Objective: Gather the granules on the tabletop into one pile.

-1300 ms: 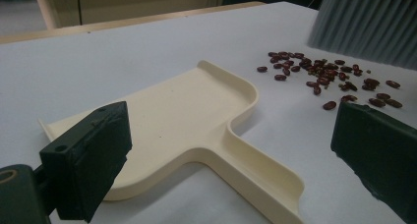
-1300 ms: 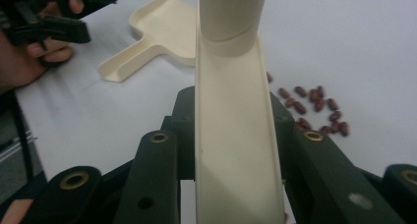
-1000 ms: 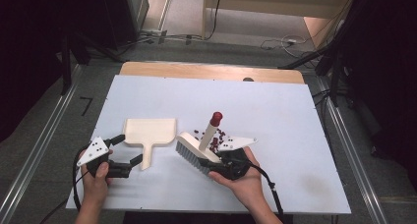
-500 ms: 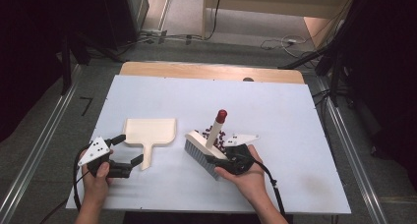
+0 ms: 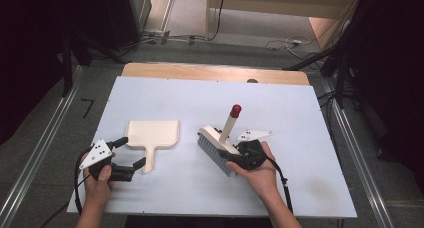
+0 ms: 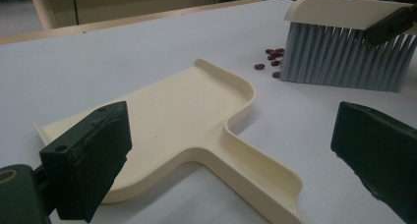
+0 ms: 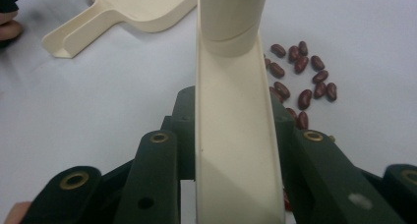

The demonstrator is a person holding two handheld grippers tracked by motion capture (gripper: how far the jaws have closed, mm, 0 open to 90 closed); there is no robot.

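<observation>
I am working two hand-held grippers over a white table (image 5: 165,103). My right gripper (image 5: 239,154) has its jaws closed partway onto the cream back of a brush (image 5: 216,151), pinching it from both sides, so the brush is firmly held. It stands with its grey bristles down on the table and its round handle, tipped in red, pointing up and away from me. Just beside the bristles lies a loose scatter of dark red beans (image 7: 300,76), on the side away from the dustpan (image 5: 151,136). The dustpan lies flat near the middle-left of the table, well apart from the brush, and it holds nothing: no beans have reached it. My left gripper (image 5: 129,157) hovers with its jaws wide open, one on each side of the dustpan's short handle, holding nothing yet. I judge the dustpan to be light, stiff plastic that would slide easily on this smooth surface, so the handle is the place to grip it. The brush looks light too, rigid in the back, soft in the bristles; the beans are small, hard and likely to roll.
</observation>
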